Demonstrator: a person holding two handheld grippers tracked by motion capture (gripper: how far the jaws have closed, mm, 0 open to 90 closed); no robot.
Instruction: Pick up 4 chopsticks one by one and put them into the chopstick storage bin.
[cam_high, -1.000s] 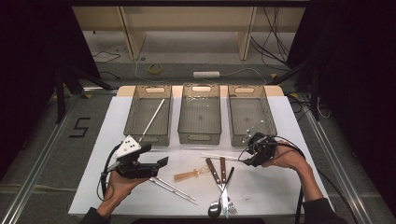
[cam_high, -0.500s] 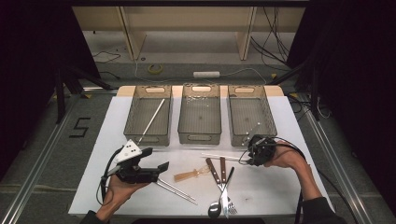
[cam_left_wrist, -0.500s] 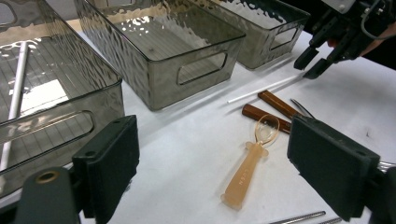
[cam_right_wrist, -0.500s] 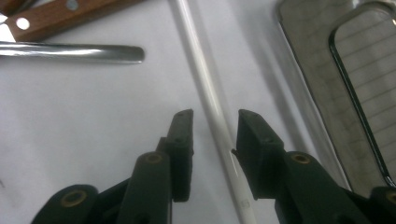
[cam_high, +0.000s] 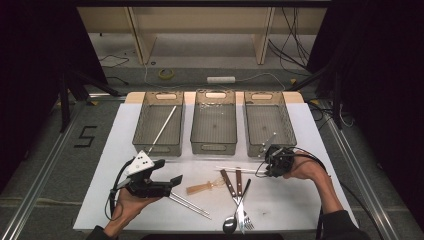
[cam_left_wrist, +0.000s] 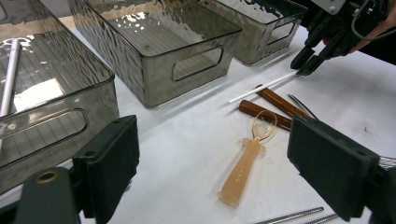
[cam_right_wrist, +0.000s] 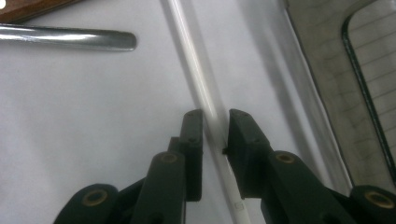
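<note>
Your right gripper (cam_right_wrist: 215, 122) has just been closing its fingers around the white chopstick (cam_right_wrist: 195, 79) lying before the counter's right bin (cam_high: 269, 125), not yet clamped; left gripper (cam_left_wrist: 224, 172) stays released.

Right claw (cam_right_wrist: 215, 126) closing around white chopstick (cam_right_wrist: 196, 79).

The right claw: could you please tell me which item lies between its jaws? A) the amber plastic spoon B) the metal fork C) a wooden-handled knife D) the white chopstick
D: the right gripper view shows the right claw with its jaws, which have just been closing, set either side of the white chopstick lying on the white table; the amber plastic spoon lies apart, in front of the left claw.
</note>
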